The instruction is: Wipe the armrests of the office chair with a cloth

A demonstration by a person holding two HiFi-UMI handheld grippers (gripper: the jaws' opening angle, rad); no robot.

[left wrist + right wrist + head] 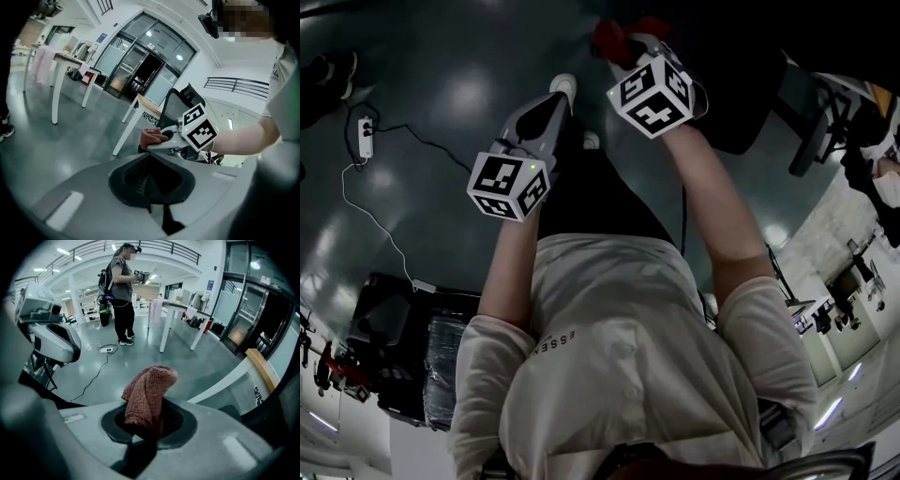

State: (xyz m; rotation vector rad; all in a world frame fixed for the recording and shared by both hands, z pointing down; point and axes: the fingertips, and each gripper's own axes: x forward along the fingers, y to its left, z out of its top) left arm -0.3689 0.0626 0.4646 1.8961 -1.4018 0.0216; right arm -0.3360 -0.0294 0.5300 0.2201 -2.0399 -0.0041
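My right gripper (pixel 147 430) is shut on a reddish-brown knitted cloth (pixel 149 397), which stands up in a fold from between its jaws. In the head view the cloth (pixel 617 36) shows red at the tip of my right gripper (pixel 623 45), held out in the air in front of the person's body. My left gripper (pixel 562 90) is beside it on the left, jaws together with nothing in them. From the left gripper view (pixel 150 185) I see the cloth (pixel 151 137) and, behind it, the black office chair (pixel 177 104). Its armrests are not clearly visible.
White tables (pixel 70 63) stand on the glossy grey floor, one (pixel 136 115) close beside the chair. A power strip with a cable (pixel 366 137) lies on the floor. Another person (pixel 121 296) stands farther off in the right gripper view.
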